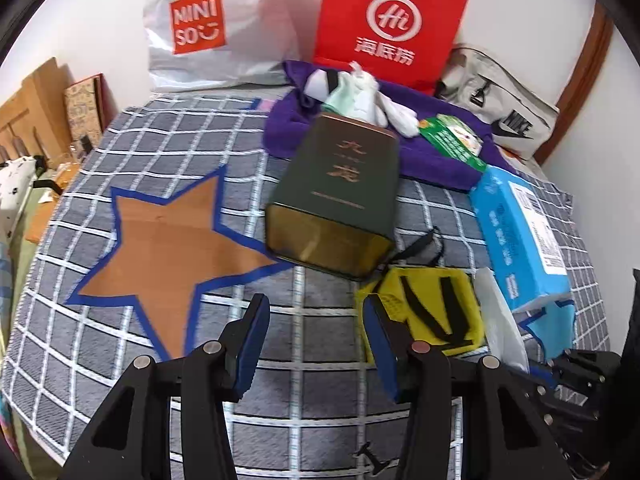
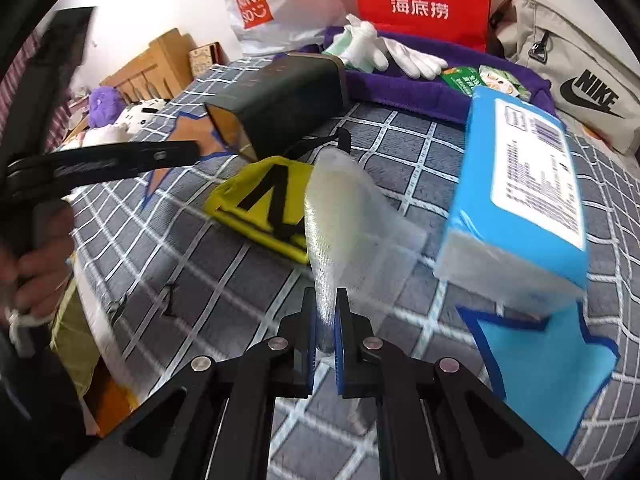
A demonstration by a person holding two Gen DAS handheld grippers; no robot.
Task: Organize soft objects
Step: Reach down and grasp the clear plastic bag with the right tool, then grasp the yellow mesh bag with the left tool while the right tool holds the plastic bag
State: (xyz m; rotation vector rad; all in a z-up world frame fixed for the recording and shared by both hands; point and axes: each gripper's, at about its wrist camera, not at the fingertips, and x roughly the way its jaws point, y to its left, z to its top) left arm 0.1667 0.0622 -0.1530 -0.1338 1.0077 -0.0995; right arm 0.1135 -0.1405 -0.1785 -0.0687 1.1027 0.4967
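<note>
My right gripper (image 2: 326, 294) is shut on the lower edge of a thin white tissue sheet (image 2: 344, 216), which stands up from the checked cloth beside a blue tissue pack (image 2: 520, 184). The same sheet (image 1: 500, 320) shows at the right of the left wrist view, next to the pack (image 1: 520, 232). My left gripper (image 1: 316, 304) is open over the cloth with nothing between its fingers. A yellow pouch with black straps (image 1: 432, 312) lies just right of it. A dark green tin (image 1: 340, 200) lies on its side beyond.
A brown star (image 1: 172, 248) and a blue star (image 2: 540, 368) are marked on the grey checked cloth (image 1: 120, 340). At the back, a purple towel (image 1: 432, 160) holds white gloves (image 1: 392, 112) and a green packet (image 1: 452, 140). Red bag (image 1: 388, 24), white bag (image 1: 200, 28), grey bag (image 1: 508, 120) behind.
</note>
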